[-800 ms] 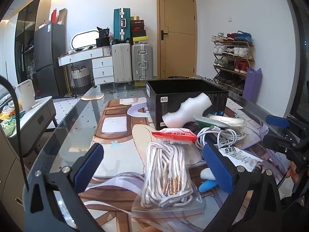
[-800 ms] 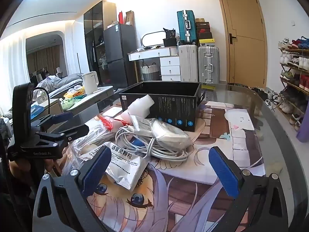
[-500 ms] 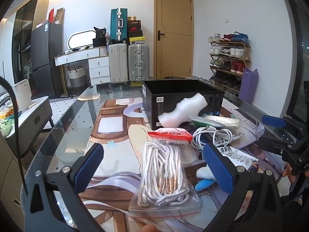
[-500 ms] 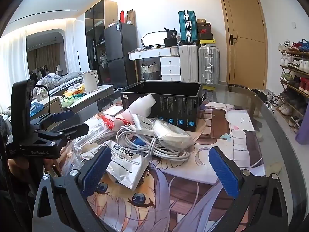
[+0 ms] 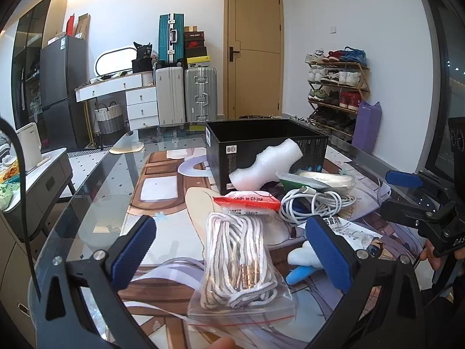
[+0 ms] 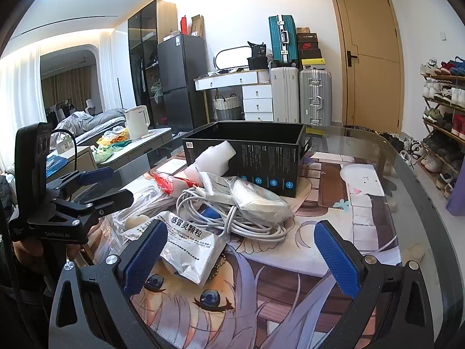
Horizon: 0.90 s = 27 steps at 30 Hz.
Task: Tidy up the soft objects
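Note:
A clear zip bag of white laces (image 5: 239, 264) lies on the glass table between the open fingers of my left gripper (image 5: 232, 253). Behind it lie a red-topped bag (image 5: 247, 202), a coiled white cable (image 5: 314, 203) (image 6: 229, 218), a white foam piece (image 5: 267, 168) (image 6: 213, 157) and a black open box (image 5: 261, 148) (image 6: 250, 151). My right gripper (image 6: 241, 250) is open over a silver medicine sachet (image 6: 191, 247). A clear bag with white contents (image 6: 255, 195) rests on the cable.
A blue and white soft item (image 5: 302, 264) lies right of the lace bag. The table's glass edge (image 6: 418, 192) curves at the right. A shoe rack (image 5: 334, 87), suitcases (image 5: 186, 93) and a side table with a kettle (image 6: 136, 122) stand around.
My left gripper has shifted slightly left and nearer the lace bag. The right gripper has barely moved. Both stay open.

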{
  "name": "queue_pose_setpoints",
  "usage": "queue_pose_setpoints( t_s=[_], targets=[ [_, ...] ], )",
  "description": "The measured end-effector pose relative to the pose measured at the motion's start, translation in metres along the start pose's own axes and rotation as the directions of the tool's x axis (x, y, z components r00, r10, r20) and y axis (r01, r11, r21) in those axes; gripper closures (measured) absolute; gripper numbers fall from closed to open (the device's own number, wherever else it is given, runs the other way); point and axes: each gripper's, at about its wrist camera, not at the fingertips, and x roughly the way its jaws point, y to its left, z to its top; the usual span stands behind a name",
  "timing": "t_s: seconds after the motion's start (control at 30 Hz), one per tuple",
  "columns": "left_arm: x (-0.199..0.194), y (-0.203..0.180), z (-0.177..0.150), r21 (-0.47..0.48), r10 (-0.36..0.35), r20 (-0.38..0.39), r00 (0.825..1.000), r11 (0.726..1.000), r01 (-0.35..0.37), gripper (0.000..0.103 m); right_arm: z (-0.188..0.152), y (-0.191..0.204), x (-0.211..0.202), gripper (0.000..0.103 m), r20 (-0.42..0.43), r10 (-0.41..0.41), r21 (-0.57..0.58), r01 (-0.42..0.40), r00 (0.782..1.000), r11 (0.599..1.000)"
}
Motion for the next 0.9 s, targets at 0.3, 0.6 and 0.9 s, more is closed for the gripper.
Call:
queue_pose_setpoints(
  t_s=[0.3,0.6,0.9],
  targets=[
    [-0.002,0.000,0.001,0.002,-0.008,0.005,1.000,1.000,0.008,0.000,-0.001,-0.003,0.001,0.001,0.002,0.003,0.000,-0.003,1.000,1.000],
    [-0.006,-0.001,-0.001,0.012,0.010,0.041,0.999,1.000,-0.010,0.000,-0.002,-0.003,-0.001,0.001,0.016,0.009,-0.003,-0.009,1.000,1.000],
    [-0.010,-0.001,0.000,0.019,0.010,0.078,0.997,1.000,-0.012,0.000,-0.002,-0.002,-0.003,0.001,0.023,0.006,-0.005,-0.006,1.000,1.000]
  ],
)
